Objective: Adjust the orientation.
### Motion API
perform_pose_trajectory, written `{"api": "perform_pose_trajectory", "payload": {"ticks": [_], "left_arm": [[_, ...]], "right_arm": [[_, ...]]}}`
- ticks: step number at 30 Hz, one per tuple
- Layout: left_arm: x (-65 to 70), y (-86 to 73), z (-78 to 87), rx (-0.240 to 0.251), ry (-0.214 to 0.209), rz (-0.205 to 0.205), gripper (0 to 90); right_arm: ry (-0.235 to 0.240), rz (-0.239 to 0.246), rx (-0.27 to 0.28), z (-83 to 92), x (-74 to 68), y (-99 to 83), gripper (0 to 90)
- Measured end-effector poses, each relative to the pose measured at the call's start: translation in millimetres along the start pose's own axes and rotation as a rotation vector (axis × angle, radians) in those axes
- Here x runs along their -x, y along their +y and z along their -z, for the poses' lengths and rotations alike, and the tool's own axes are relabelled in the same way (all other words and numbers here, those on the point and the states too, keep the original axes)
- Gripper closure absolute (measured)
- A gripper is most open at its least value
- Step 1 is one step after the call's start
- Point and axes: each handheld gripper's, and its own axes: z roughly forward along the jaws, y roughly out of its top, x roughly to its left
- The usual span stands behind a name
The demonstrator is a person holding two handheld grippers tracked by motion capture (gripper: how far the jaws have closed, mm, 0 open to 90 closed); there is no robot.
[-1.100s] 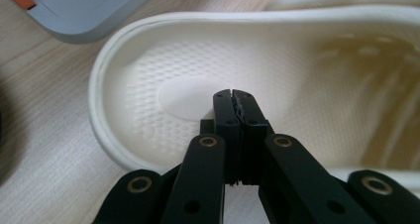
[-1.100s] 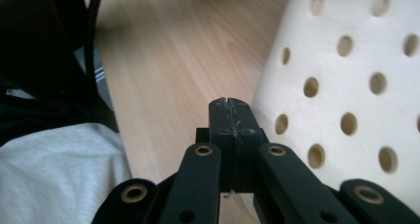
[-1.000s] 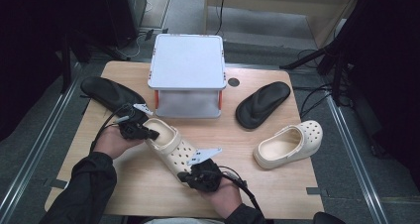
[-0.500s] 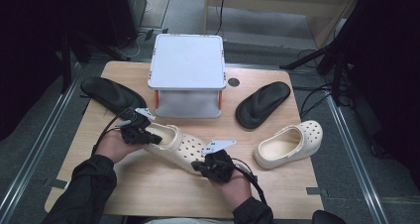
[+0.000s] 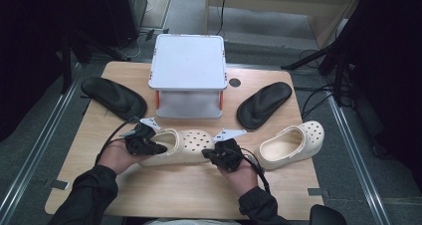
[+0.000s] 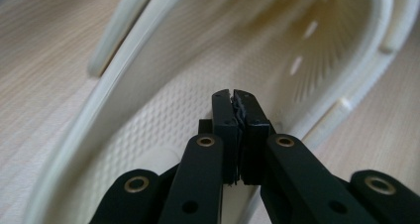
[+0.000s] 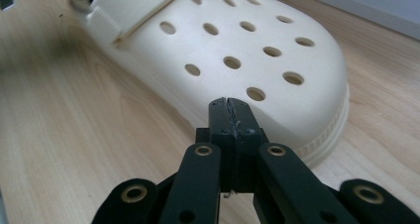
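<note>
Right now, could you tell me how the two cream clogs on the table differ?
The clog between the claws lies level across the table's near middle, toe to the right; the clog at the right is angled, toe toward the far right corner. The first has a shut claw at each end; the second stands untouched. Both are cream, perforated and upright.

Matt cream foam clog (image 5: 185, 146); wood-grain table (image 5: 174, 195).

A wooden table (image 5: 189, 195) carries two cream clogs (image 5: 186, 146), two black insoles (image 5: 113, 96) and a white stand (image 5: 188, 75).
</note>
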Motion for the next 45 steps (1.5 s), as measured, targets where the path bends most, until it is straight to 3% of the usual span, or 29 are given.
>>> {"api": "perform_pose_trajectory", "payload": {"ticks": [9,16,18,22,27,32,34,35,38,45], "left_arm": [[21.9,-4.0,-5.8,0.012,-0.039,-0.013,89.3],[33.8,-1.6,-7.4,0.049,-0.045,-0.005,88.5],[33.9,-2.0,-5.7,0.056,-0.045,0.014,88.3],[32.4,-3.3,-0.3,0.060,-0.039,0.028,87.4],[32.7,-4.9,28.1,0.114,0.008,0.041,87.7],[16.2,-12.0,55.9,0.185,0.048,0.093,88.4],[6.6,-17.7,58.0,0.181,0.065,0.113,88.7],[6.6,-17.7,58.0,0.181,0.065,0.113,88.8],[-10.9,-27.7,52.6,0.179,0.069,0.146,88.9],[-25.4,-34.5,38.1,0.154,0.049,0.183,89.0]], "right_arm": [[-0.025,-0.006,0.006,-5.0,13.6,9.4,90.0],[-0.032,-0.028,0.007,-11.4,21.7,18.2,90.0],[-0.036,-0.010,0.008,-14.0,22.4,21.1,90.0],[-0.034,-0.002,0.011,-19.0,25.9,26.6,90.0],[-0.018,-0.014,0.028,-16.1,25.9,29.9,90.0],[0.018,-0.012,0.046,-7.9,13.1,27.8,90.0],[0.032,-0.010,0.046,-7.8,6.9,24.4,90.0],[0.032,-0.010,0.046,-7.8,6.9,24.4,90.0],[0.049,0.001,0.030,-12.0,-5.0,17.6,90.0],[0.059,0.008,0.003,-22.7,-14.5,11.9,90.0]]}}
